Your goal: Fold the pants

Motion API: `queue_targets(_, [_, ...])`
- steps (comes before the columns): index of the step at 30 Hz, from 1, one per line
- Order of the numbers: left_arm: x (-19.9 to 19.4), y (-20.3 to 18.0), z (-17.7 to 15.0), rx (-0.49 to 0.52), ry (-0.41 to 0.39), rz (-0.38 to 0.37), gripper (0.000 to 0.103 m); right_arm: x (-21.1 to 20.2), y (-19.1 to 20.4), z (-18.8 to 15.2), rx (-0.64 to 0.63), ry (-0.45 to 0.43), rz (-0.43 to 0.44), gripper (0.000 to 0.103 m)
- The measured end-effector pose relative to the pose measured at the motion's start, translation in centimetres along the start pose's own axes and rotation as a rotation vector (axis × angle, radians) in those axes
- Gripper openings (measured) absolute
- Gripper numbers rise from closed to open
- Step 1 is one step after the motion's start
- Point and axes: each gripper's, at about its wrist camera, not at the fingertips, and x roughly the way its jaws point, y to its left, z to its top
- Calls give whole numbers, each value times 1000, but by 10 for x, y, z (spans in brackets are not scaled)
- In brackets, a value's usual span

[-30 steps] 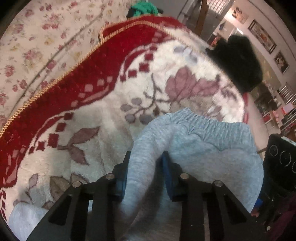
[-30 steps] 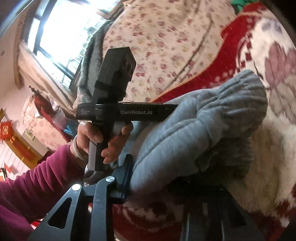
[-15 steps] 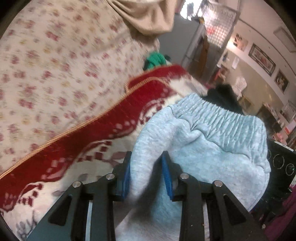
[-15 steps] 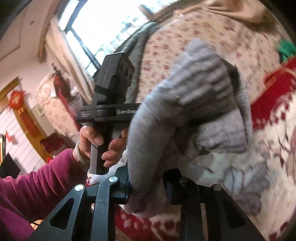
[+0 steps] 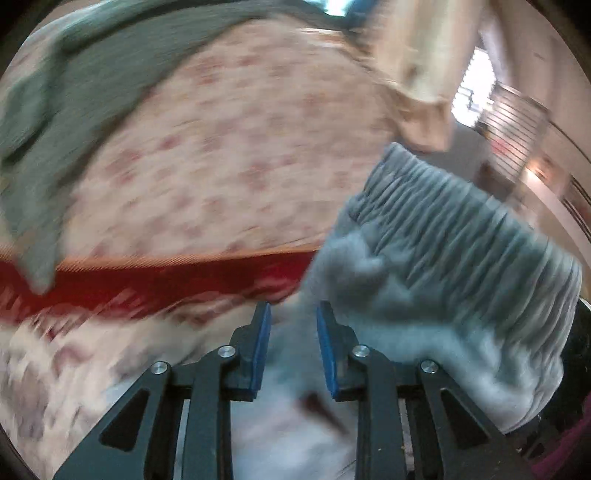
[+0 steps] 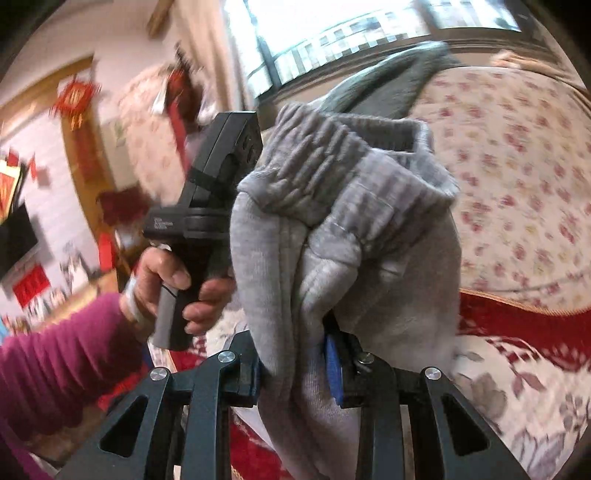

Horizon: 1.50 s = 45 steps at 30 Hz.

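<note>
The grey pants [image 5: 454,273] are lifted off the bed, their ribbed waistband up at the right of the left wrist view. My left gripper [image 5: 293,332] is shut on a fold of the grey cloth between its blue pads. In the right wrist view the pants [image 6: 351,229] hang bunched in front of the camera, waistband on top. My right gripper [image 6: 295,365] is shut on that bunch. The left gripper's black body [image 6: 210,206], held by a hand in a magenta sleeve, shows just left of the cloth.
A red and white flowered blanket [image 5: 122,291] covers the bed below, also in the right wrist view [image 6: 517,332]. A floral cushion back [image 5: 240,155] rises behind it, with a grey-green cloth [image 5: 74,92] draped over its top. A window [image 6: 351,29] lies beyond.
Both grippers have risen and tilted up, lifting the pants off the blanket. The waistband now hangs in the air. The left view is blurred by motion.
</note>
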Motion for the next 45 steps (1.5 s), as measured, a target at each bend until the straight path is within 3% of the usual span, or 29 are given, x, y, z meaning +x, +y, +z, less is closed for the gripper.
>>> queue_targets(3, [-24,54,-38,-113,-7,115,28,49,24,-11,-83,86,-5,30])
queue_targets(6, [-51,99,-73,-232,-15,167,35,95,52,-34,-172,176,-8,31])
queue_targets(8, [-67,110,-90,-261,-20,207,43,116,68,-48,-237,212,-32,36])
queue_targets(9, [-73,110,-95,-254,-26,215,51,118,78,-54,-271,185,-40,44])
queue_targets(10, [-81,107,-98,-238,-37,222,55,117,83,-56,-281,172,-33,57])
queue_targets(11, [-88,100,-97,-216,-52,224,57,115,88,-57,-278,169,-4,78])
queue_targets(13, [-98,84,-90,-191,-92,206,68,108,92,-58,-266,172,27,87])
queue_targets(18, [-110,30,-66,-114,-176,91,84,56,80,-42,-154,130,120,86])
queue_targets(20, [-106,-1,-60,-61,-176,38,87,38,66,-36,-86,110,102,86])
queue_targets(25, [-73,-55,-54,13,-100,0,88,1,-7,-33,90,62,-120,86])
queue_targets(28, [-43,-68,-57,29,-44,60,88,3,-47,-30,207,68,-224,86])
queue_targets(32, [-25,-62,-71,29,3,187,88,25,-62,-25,278,93,-221,86])
queue_targets(39, [-29,-10,-102,-85,11,181,88,82,-54,-18,269,120,-244,86])
queue_targets(45, [-14,-2,-118,-33,-10,238,88,129,-35,-21,138,184,-380,96])
